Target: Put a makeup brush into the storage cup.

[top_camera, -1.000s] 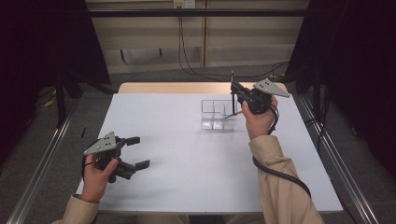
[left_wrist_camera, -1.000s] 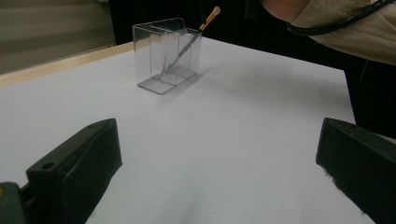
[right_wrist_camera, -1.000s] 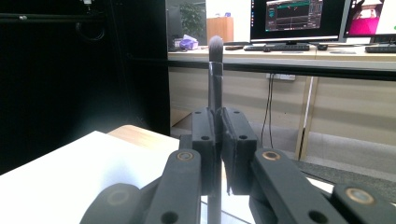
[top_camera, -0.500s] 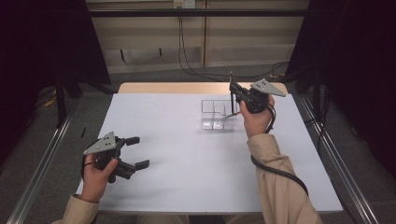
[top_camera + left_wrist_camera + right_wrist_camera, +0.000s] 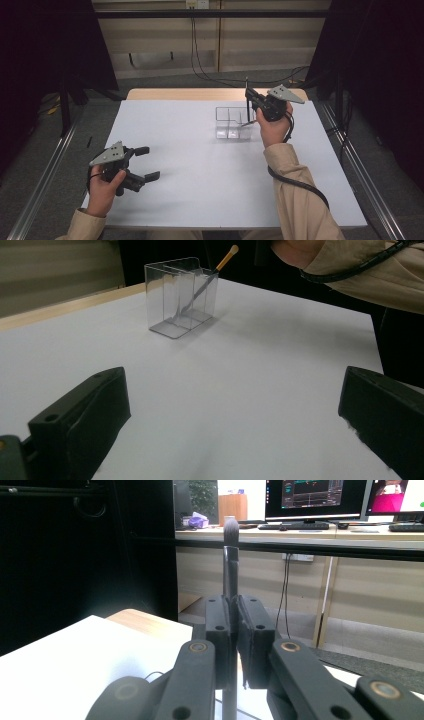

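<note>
- The right gripper (image 5: 248, 96) is up above the clear box (image 5: 233, 122), near the far right part of the white tabletop (image 5: 210, 175).
- Its fingers (image 5: 218, 625) are squeezed tight on a thin black brush (image 5: 230, 560). The brush stands straight up, with its soft grey tip on top.
- The clear box has walls inside that split it into little rooms. Another brush with a tan end (image 5: 227, 257) already leans in the room nearest the right edge.
- The job now looks like putting the black brush down into the box.
- To do it well, keep the brush straight up and line its bottom end over an open room, not over a wall.
- Go down slowly. The box is light and could tip or slide if the brush bumps its rim.
- Stay clear of the leaning brush so it does not get knocked out.
- Let go only when the bottom end is well inside the box.
- The left gripper (image 5: 145, 163) rests near the front left corner of the tabletop. Its fingers (image 5: 82, 415) are wide open and hold nothing. It could come over and steady the box if needed.
</note>
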